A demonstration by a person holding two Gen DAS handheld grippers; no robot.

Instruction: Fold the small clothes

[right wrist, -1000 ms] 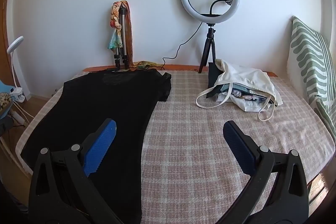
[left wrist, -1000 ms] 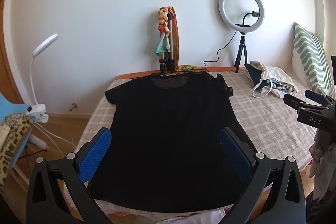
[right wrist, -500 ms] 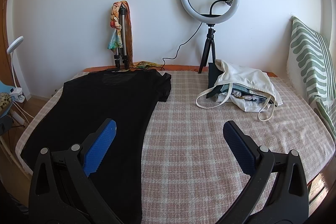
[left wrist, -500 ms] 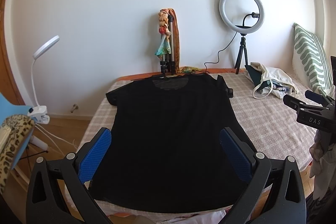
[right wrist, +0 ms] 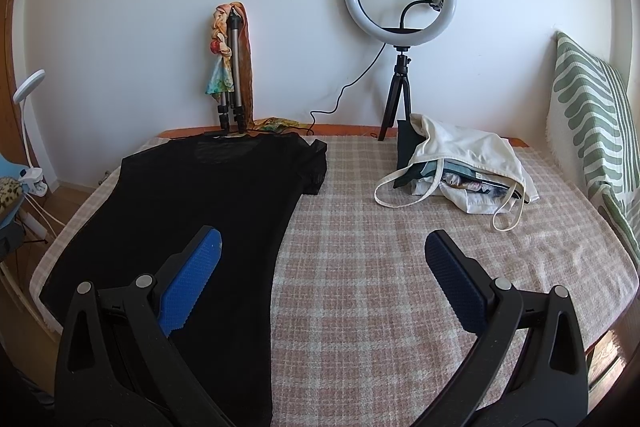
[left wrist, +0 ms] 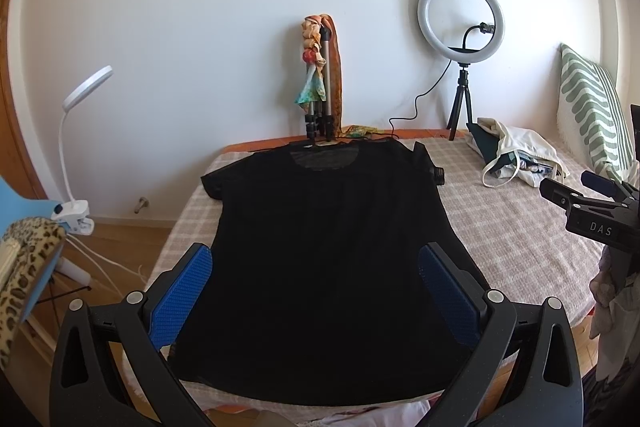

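Note:
A black t-shirt (left wrist: 328, 247) lies flat on the checked bed cover, neck towards the wall, hem at the near edge. It also shows in the right wrist view (right wrist: 192, 227), left of centre. My left gripper (left wrist: 316, 287) is open and empty, held above the shirt's lower half. My right gripper (right wrist: 320, 275) is open and empty, above the shirt's right side seam and the bare cover. The right gripper (left wrist: 588, 203) also shows at the right edge of the left wrist view.
A white tote bag (right wrist: 460, 163) with clothes lies at the back right. A ring light on a tripod (right wrist: 400, 7) and a folded tripod with scarves (right wrist: 232, 75) stand by the wall. A striped pillow (right wrist: 592, 123) leans at the right. A clip lamp (left wrist: 76, 147) stands left of the bed.
Both grippers have drifted slightly back and up; the view shifts a little. The shirt has not moved and both grippers stay open.

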